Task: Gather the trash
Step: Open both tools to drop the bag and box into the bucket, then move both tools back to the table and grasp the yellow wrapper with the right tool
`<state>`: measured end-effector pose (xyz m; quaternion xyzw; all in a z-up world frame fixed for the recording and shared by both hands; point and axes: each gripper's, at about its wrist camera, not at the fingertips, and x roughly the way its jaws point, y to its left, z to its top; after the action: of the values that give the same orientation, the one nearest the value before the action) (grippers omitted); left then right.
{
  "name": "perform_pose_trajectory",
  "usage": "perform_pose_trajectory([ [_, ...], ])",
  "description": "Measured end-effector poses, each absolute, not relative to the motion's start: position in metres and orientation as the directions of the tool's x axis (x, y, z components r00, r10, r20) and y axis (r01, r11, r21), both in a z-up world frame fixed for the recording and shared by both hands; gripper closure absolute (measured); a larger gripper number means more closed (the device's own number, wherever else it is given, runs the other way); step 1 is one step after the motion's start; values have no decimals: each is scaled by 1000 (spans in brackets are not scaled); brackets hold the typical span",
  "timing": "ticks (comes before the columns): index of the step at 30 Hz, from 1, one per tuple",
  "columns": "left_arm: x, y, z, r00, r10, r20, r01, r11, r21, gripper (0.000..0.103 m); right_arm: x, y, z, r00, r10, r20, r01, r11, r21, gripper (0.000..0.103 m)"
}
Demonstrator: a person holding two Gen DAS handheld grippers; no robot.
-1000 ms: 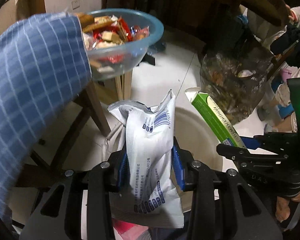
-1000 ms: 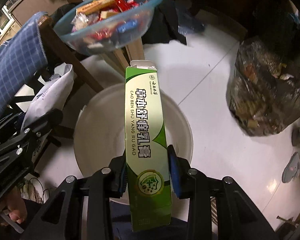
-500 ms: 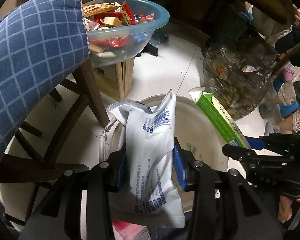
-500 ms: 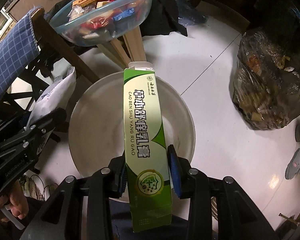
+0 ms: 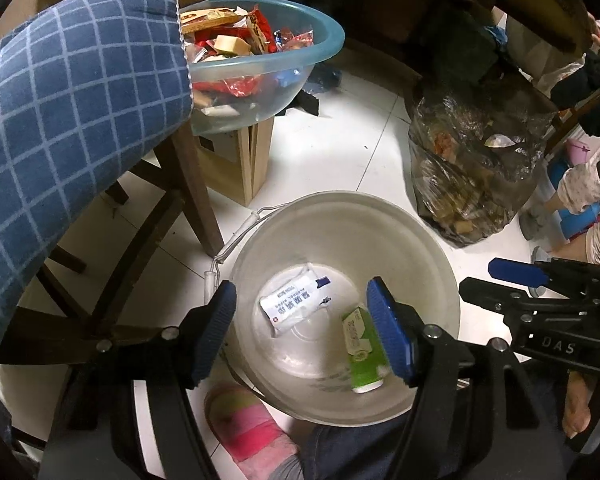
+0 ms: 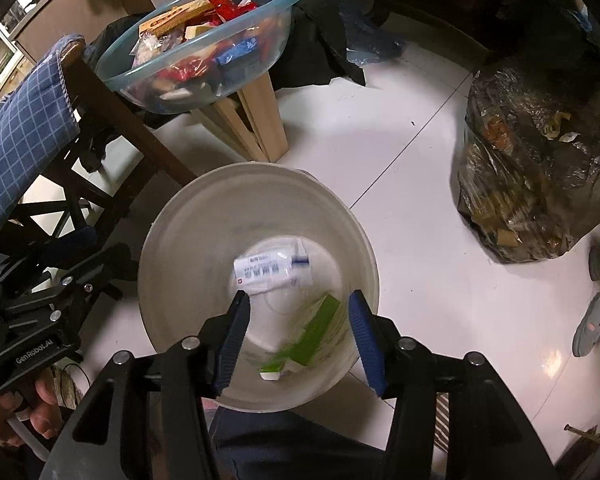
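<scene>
The white tiled floor point(image 6: 412, 184) lies open to the right of the bucket, up to the dark, stuffed trash bag point(image 6: 540, 176) well off on that side. The left side is crowded: a dark wooden chair point(image 6: 112, 120) draped with a blue checked cushion point(image 5: 72, 120) stands close against the bucket, and behind it a clear blue-rimmed basin point(image 6: 204, 40) full of wrappers sits on a pale wooden stool point(image 6: 256, 120). The white bucket point(image 6: 172, 232) stands on the floor straight below both claws, its rim ringing them.

The left claw point(image 5: 304, 328) has just been opening; its blue pads stand wide apart with nothing between them. The white wipes packet point(image 5: 294, 304) lies flat on the bucket's bottom, below that gap. The right claw point(image 6: 298, 332) has also just been opening and grips nothing. The green carton point(image 6: 312, 336) is inside the bucket, blurred, tilted against the near wall below the parted pads.
</scene>
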<state>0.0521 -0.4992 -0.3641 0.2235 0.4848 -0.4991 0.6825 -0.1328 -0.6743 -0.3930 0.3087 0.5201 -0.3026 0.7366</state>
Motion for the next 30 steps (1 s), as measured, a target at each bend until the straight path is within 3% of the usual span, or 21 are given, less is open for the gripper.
perform_pose_trajectory([
  [10, 53, -494, -347, 45, -491, -870, 900, 397, -177, 38, -132, -671, -382, 301, -150, -942, 758, 637, 141, 51],
  [18, 72, -457, -271, 151, -594, -790, 901, 412, -137, 38, -124, -656, -308, 436, -288, -852, 714, 687, 133, 47],
  [23, 105, -380, -182, 305, -682, -665, 868, 486, -100, 38, -103, -632, -237, 584, -336, -739, 631, 760, 153, 38],
  [25, 126, -332, -149, 392, -689, -609, 832, 549, -85, 32, -82, -612, -207, 656, -299, -693, 551, 817, 169, 32],
  [30, 181, -205, -103, 612, -566, -552, 681, 732, 4, 21, -14, -552, -159, 756, -132, -641, 336, 919, 208, 22],
])
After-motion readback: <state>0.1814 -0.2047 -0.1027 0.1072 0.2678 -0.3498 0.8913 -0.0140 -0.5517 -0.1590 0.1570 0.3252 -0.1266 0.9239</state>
